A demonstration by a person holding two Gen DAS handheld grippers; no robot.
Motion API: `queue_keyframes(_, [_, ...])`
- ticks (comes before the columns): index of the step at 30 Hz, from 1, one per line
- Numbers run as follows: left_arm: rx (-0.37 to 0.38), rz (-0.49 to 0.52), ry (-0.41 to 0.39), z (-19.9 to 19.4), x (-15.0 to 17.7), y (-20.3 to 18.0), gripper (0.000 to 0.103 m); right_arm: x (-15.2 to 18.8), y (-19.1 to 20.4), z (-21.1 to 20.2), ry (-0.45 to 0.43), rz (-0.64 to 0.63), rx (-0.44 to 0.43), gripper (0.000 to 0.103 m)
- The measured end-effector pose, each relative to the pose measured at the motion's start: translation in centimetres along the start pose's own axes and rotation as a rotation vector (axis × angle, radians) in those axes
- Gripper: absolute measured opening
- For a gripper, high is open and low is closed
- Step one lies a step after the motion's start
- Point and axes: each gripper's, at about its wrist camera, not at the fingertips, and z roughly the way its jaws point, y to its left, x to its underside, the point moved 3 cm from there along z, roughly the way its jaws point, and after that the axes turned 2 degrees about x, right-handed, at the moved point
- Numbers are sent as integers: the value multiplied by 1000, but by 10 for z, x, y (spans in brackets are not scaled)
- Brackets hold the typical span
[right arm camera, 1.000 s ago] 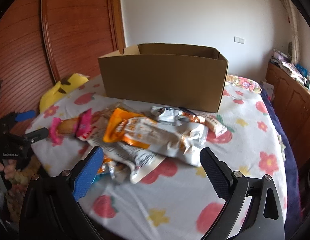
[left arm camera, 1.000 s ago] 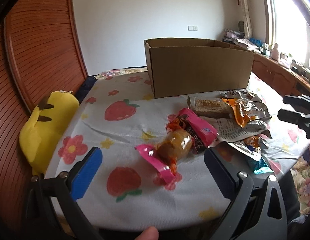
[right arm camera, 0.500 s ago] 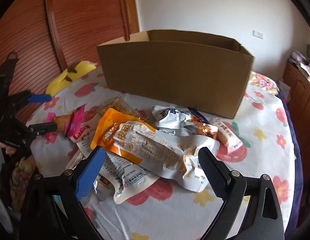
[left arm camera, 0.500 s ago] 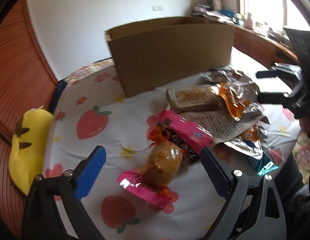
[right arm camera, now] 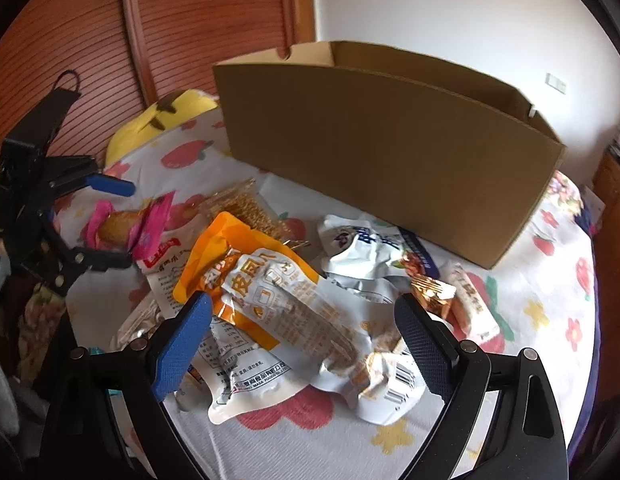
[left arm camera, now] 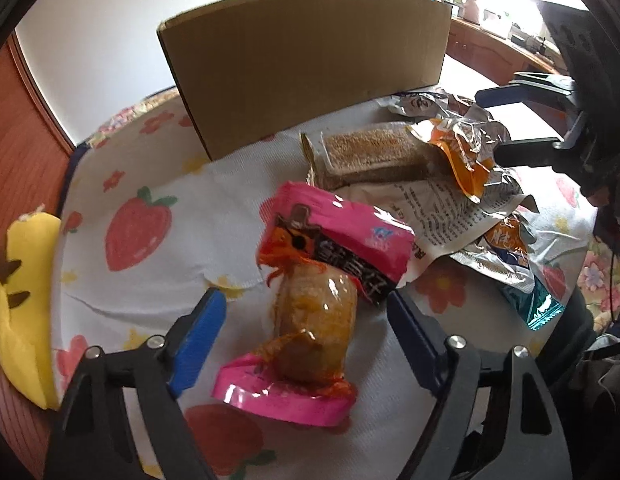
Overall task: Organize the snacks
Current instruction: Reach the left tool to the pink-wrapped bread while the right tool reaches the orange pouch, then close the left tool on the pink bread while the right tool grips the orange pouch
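A pile of snack packets lies on the strawberry-print cloth (left arm camera: 157, 184) in front of an open cardboard box (left arm camera: 310, 60). My left gripper (left arm camera: 305, 316) points down at a clear-wrapped cake with pink ends (left arm camera: 314, 320). Its jaws are closing with the cake between them, and the pads stand apart from the wrapper. A pink packet (left arm camera: 338, 240) leans on the cake's far end. My right gripper (right arm camera: 301, 312) is open over an orange-and-white pouch (right arm camera: 269, 292), without touching it. In the right wrist view the left gripper (right arm camera: 117, 224) straddles the cake (right arm camera: 117, 222).
A sesame bar (left arm camera: 382, 152), a white-and-blue packet (right arm camera: 362, 248), a small bar (right arm camera: 470, 300) and a teal packet (left arm camera: 538, 304) lie in the pile. A yellow plush (left arm camera: 21, 300) sits at the table's left edge by a slatted wooden door (right arm camera: 189, 20).
Both grippers have moved in toward the pile and tilted downward. The left jaws have narrowed around the cake. The right gripper now hovers over the orange pouch.
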Motion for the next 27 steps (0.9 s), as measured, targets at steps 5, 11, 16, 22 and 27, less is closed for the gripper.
queue_keyframes(5, [40,-37,-11,-1,5,1,59,-3,2,15,50,-54,-24,94])
queue_keyframes(11, [33,-63,-36,-5,11,3,45,-4,4,33,115,-96,-29,94])
queue_keyframes(16, [19,-80,-61,-7,14,4,44,-5,-5,37,118,-56,-44,87])
queue_keyframes(22, [12,-106,-78,-9,20,3,45,-5,-12,26,120,-37,-13,53])
queue_keyframes(27, [-2,-105,-89,-9,19,1,46,-5,-5,30,125,-79,14,60])
